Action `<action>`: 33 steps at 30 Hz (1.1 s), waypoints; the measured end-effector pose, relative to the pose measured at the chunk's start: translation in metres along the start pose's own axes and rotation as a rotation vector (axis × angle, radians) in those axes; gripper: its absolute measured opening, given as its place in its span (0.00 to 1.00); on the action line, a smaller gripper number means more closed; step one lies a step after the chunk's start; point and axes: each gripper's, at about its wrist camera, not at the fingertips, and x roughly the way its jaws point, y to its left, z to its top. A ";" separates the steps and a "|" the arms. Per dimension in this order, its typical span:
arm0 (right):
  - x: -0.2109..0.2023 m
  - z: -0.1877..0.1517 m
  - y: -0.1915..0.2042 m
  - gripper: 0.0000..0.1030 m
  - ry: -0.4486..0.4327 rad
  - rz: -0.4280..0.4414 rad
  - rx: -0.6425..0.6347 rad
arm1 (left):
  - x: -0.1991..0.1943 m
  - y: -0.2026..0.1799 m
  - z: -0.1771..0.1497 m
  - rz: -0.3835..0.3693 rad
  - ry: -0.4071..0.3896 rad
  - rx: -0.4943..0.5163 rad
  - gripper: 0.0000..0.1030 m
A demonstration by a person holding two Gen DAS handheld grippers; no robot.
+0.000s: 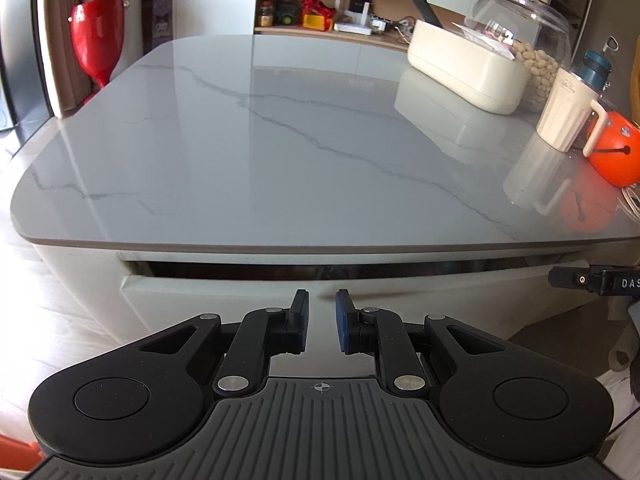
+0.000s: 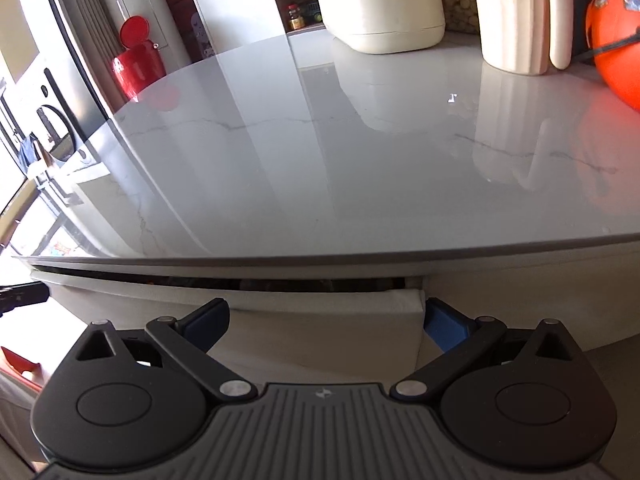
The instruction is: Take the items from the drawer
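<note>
The pale grey drawer front [image 2: 320, 320] sits just under the lip of the glossy marble-veined grey table top [image 2: 320, 184], pulled out a crack so a dark slit shows above it. The right gripper [image 2: 326, 318] has its jaws spread wide, one blue pad [image 2: 444, 326] past the drawer's right end, the other before its face. The left gripper [image 1: 322, 320], jaws narrowly apart and empty, points at the drawer front [image 1: 224, 300] below the table top. A cream ribbed mug [image 2: 520, 16] stands on the table top's far right
</note>
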 end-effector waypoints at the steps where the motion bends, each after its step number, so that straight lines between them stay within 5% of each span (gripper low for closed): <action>1: -0.002 -0.001 -0.001 1.00 0.002 0.007 0.001 | 0.001 -0.003 0.001 0.001 0.003 -0.001 0.16; 8: -0.007 -0.007 0.001 1.00 0.017 0.004 -0.020 | 0.011 -0.017 0.011 0.006 0.004 -0.019 0.16; 15: -0.019 0.000 0.035 0.99 -0.062 -0.195 -0.097 | 0.024 -0.022 0.011 0.023 0.020 -0.013 0.16; 17: -0.022 0.004 0.041 0.99 -0.069 -0.168 -0.071 | 0.024 -0.021 0.011 0.024 0.025 -0.013 0.18; 20: -0.017 0.011 0.057 0.99 -0.041 -0.125 -0.081 | 0.023 -0.021 0.011 0.020 0.029 -0.015 0.19; 29: 0.027 0.023 0.087 0.99 0.096 -0.177 -0.088 | 0.020 -0.012 0.008 -0.014 0.040 -0.035 0.17; 33: 0.034 0.025 0.081 1.00 0.127 -0.157 -0.040 | 0.028 -0.005 0.009 0.038 0.045 -0.041 0.17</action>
